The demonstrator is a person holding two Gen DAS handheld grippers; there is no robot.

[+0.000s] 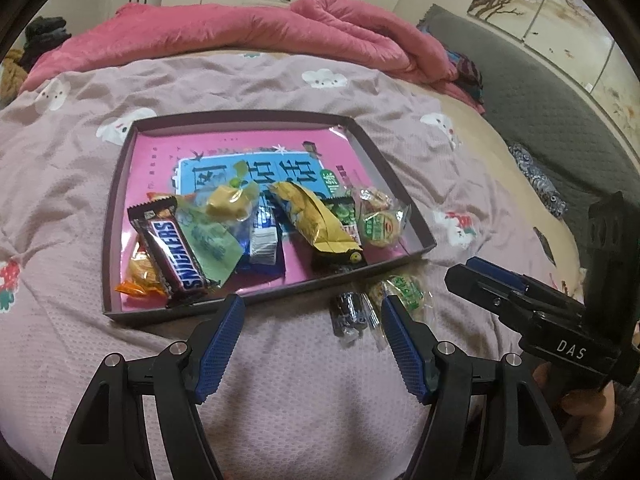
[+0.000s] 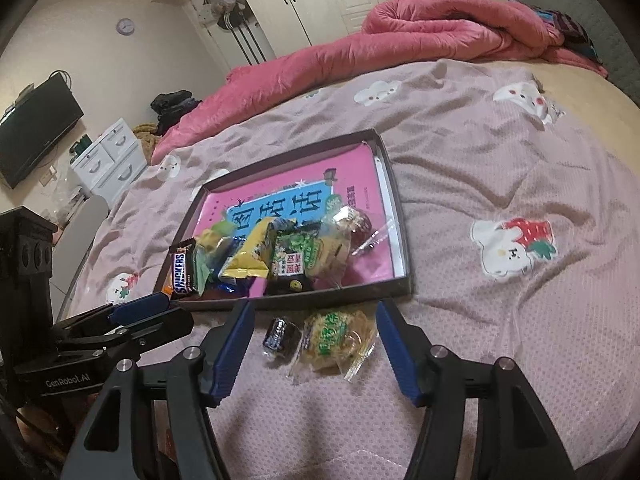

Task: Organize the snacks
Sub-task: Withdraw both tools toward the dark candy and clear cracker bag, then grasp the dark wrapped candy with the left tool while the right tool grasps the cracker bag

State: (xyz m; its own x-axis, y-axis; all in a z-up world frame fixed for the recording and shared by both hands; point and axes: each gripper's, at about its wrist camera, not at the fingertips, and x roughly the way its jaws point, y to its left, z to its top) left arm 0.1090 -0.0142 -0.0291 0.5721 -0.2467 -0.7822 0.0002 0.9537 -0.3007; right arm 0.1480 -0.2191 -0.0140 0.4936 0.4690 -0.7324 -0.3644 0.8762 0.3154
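Bed with pinkish blanket (image 1: 280,380), cartoon prints on it. Shallow dark tray (image 1: 120,184) lying on blanket, pink printed sheet lining the bottom. Snacks piled along tray's near side: Snickers bar (image 1: 172,252) at left, tilted over an orange wrapper (image 1: 138,280); green packet (image 1: 212,244) and blue-white candy (image 1: 262,240) mid; yellow packet (image 1: 316,216) leaning across centre; round biscuit packs (image 1: 378,216) at right corner.

Outside tray, on blanket just beside its near wall: small dark candy (image 2: 280,336) and clear-wrapped green-label biscuit (image 2: 336,336), side by side, touching or nearly so.

Left gripper (image 1: 312,332) jaws spread wide, nothing between, aimed down at blanket near tray's front edge; dark candy just beside its right finger. Right gripper (image 2: 314,340) jaws apart, both loose snacks lying between fingers, pads not pressing on either. Hand (image 1: 576,396) visible under right gripper's handle.

Rumpled pink duvet (image 1: 240,28) at far end of bed.
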